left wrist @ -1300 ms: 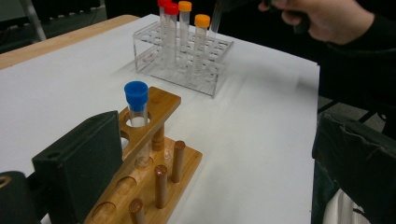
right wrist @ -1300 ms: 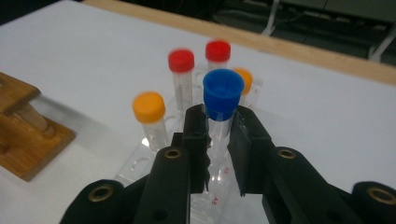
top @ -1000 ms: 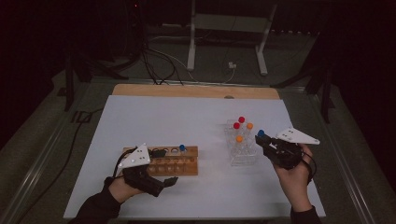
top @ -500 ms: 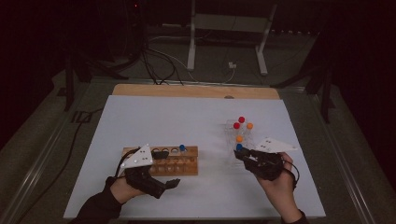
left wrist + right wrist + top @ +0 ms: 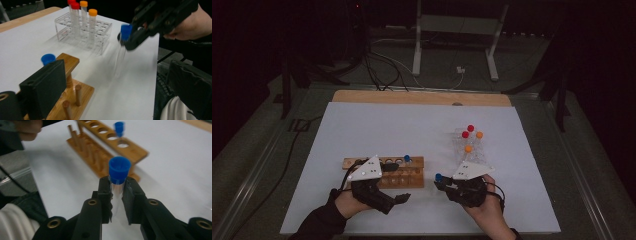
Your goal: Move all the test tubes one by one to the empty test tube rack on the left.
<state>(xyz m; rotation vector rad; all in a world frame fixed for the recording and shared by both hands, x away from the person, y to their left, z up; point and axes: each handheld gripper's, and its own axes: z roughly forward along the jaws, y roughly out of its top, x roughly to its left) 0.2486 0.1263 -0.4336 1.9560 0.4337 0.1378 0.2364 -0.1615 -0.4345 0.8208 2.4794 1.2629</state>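
My right gripper (image 5: 443,184) is shut on a clear tube with a blue cap (image 5: 119,170), which hangs upright above the white table. It is just right of the wooden rack (image 5: 384,172). Another blue-capped tube (image 5: 407,158) stands in a hole near the rack's right end. In the left gripper view the held tube (image 5: 120,56) appears blurred. My left gripper (image 5: 396,182) is open and wide at the rack's near side. One of its fingers (image 5: 45,85) is against the rack's end and the other is far off to the right.
A clear plastic rack (image 5: 469,150) at the right holds two red-capped and two orange-capped tubes. The white table top (image 5: 387,130) has a wooden strip at its far edge. Stands and cables lie on the dark floor beyond.
My right gripper has carried the blue-capped tube left and toward the near edge, from beside the clear rack to the wooden rack's right end. The left gripper has stayed put.
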